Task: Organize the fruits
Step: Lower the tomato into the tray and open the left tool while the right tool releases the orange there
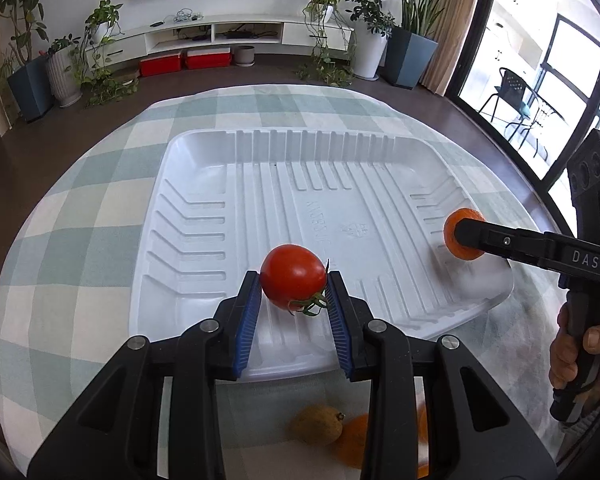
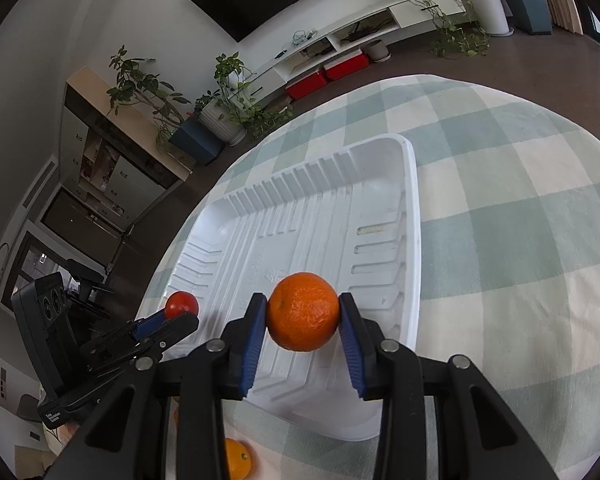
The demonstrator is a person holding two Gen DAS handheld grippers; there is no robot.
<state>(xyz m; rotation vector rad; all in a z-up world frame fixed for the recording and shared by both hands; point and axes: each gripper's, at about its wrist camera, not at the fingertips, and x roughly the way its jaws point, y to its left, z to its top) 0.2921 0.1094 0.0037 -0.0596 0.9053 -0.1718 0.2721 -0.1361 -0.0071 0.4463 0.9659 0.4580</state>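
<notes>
A red tomato with a green stem sits between the blue pads of my left gripper, which is shut on it above the near part of a white ribbed plastic tray. My right gripper is shut on an orange mandarin over the tray's near right side. The left wrist view shows that mandarin at the tray's right edge, partly hidden behind the right gripper's finger. In the right wrist view the tomato and the left gripper appear at the left.
The tray lies on a green-and-cream checked tablecloth. Below my left gripper lie a yellowish-brown fruit and an orange one on the cloth; another orange fruit shows in the right wrist view. A hand holds the right gripper's handle.
</notes>
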